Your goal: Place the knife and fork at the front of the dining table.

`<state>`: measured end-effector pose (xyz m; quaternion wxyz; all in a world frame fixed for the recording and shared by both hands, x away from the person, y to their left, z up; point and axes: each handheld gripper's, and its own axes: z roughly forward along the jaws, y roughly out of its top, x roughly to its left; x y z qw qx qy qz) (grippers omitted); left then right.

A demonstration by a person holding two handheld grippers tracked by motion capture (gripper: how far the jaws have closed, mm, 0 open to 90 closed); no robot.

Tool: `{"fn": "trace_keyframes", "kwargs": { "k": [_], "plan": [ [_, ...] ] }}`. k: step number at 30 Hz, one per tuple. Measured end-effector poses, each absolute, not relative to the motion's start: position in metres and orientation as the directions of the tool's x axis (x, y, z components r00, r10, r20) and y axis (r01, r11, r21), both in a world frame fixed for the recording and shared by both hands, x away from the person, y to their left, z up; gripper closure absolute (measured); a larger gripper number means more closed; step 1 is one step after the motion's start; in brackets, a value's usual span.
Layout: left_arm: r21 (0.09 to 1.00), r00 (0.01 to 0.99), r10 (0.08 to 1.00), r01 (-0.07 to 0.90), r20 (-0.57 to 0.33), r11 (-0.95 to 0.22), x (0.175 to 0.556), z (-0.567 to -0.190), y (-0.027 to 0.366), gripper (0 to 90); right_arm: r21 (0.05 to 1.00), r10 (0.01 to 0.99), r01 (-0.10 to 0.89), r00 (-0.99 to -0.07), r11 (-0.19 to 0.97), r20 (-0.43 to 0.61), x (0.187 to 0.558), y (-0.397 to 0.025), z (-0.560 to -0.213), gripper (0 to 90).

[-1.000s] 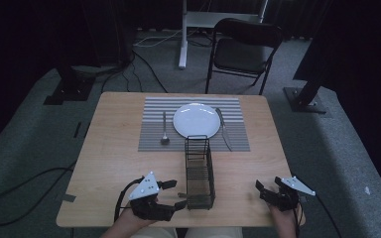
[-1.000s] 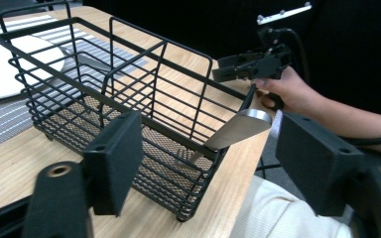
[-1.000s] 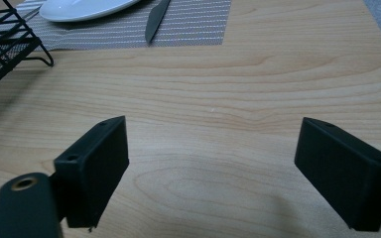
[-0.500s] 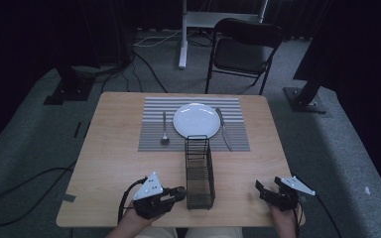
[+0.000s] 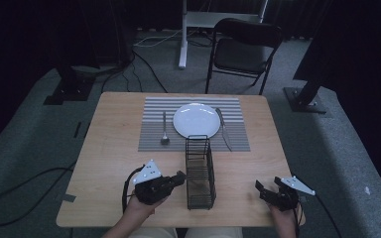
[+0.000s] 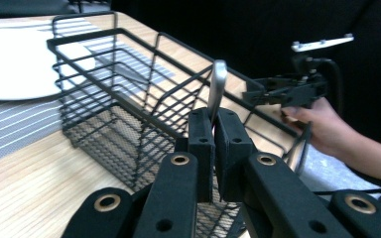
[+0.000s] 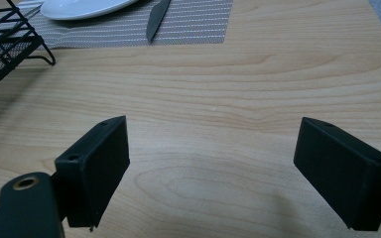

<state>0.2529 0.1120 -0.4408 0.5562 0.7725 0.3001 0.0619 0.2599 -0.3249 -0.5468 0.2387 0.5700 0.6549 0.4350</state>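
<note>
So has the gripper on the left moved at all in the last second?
Yes. The left gripper has shifted right, closing in on the black wire basket, which stays put on the table; its jaws pinch a metal utensil handle.

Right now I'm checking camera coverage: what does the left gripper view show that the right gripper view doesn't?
Left gripper view: the left gripper shut on a metal utensil handle beside the wire basket's long side, and the person's other hand with its gripper. Right gripper view: the right gripper open above bare table, and the knife. Both: the wire basket, white plate and striped placemat.
</note>
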Motion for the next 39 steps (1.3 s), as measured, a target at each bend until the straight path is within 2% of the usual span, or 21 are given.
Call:
{"fn": "trace_keyframes", "kwargs": {
  "k": [9, 19, 28, 39],
  "plan": [
    [0.914, 0.831, 0.521, 0.346, -0.194, -0.212, 0.253, -0.428, 0.107, 86.7, 0.842, 0.954, 0.539, -0.237, -0.027, 0.183, 0.26, -0.325, -0.547, 13.6],
    [0.918, 0.831, 0.507, 0.358, -0.23, -0.169, 0.263, -0.43, 0.105, 87.2, 0.84, 0.953, 0.542, -0.237, -0.029, 0.186, 0.26, -0.325, -0.547, 13.6],
    [0.925, 0.844, 0.493, 0.337, -0.212, -0.178, 0.26, -0.424, 0.1, 87.3, 0.839, 0.953, 0.543, -0.238, -0.029, 0.187, 0.26, -0.325, -0.547, 13.6],
    [0.942, 0.854, 0.475, 0.309, -0.213, -0.132, 0.261, -0.406, 0.105, 87.2, 0.838, 0.953, 0.545, -0.237, -0.03, 0.188, 0.26, -0.325, -0.547, 13.6]
  ]
}}
